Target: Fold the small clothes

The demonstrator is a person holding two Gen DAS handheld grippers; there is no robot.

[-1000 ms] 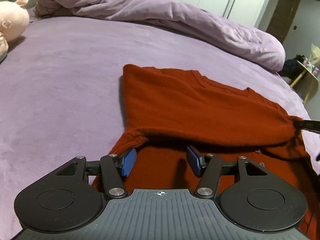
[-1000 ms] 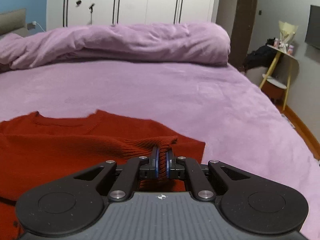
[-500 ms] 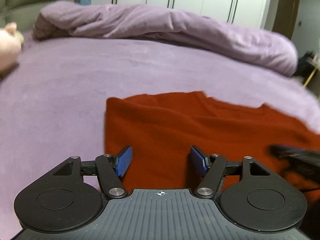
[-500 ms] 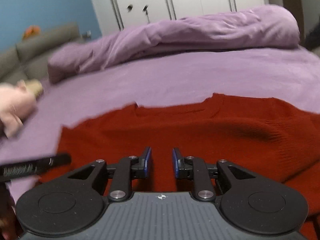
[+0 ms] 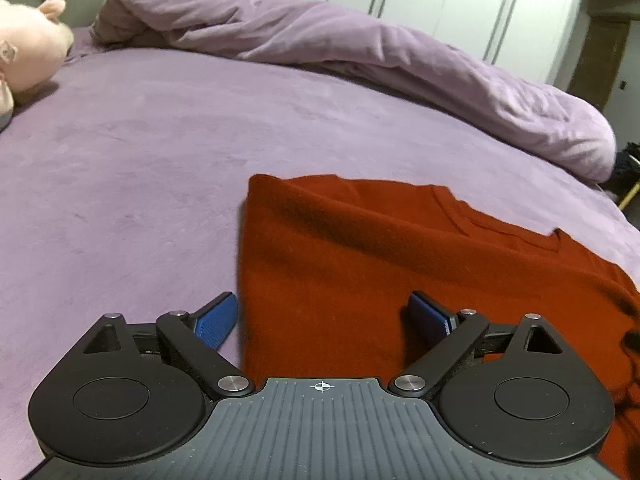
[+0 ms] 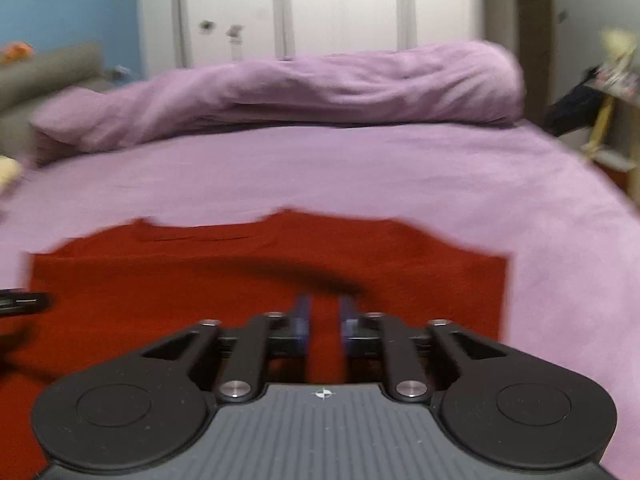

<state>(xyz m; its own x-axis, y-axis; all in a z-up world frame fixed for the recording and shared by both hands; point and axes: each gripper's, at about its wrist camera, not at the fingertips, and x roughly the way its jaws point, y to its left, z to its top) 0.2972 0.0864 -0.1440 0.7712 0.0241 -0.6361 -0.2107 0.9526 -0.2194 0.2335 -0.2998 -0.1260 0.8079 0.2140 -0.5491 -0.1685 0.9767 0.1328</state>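
Left wrist view: showed left gripper [image 5: 323, 318] spread wide with nothing held, jaws having just been opening, one blue pad [image 5: 214, 320] over bare purple bedsheet [image 5: 132, 184], the other over red sweater [image 5: 360, 264]. A second ago: narrower jaws beside a bunched cuff lifted off the fabric; now flat knit only, left fold edge straight.

Right wrist view, blurred: showed right gripper [image 6: 325, 322] parted a little, jaws having just been opening, empty, hovering over the sweater [image 6: 240, 280]. A second ago: clamped on a ribbed fold of the knit; since then let go.

Lay folded flat near the bed's near edge, sweater neckline toward the far side, sleeves tucked out of sight. Left plenty of open sheet to the left, beyond and to the right of the garment.

Further off: rumpled purple duvet [image 5: 360, 48] heaped along the far edge, well apart from the sweater; pink plush toy [image 5: 24, 52] at the far left corner; white wardrobe doors [image 6: 340, 4] behind the bed; yellow-legged side table [image 6: 608, 108] off the right edge. Found nothing lying between the grippers and the garment. Caught tip of the left gripper at the left border of the right wrist view, beside the sweater's left edge.
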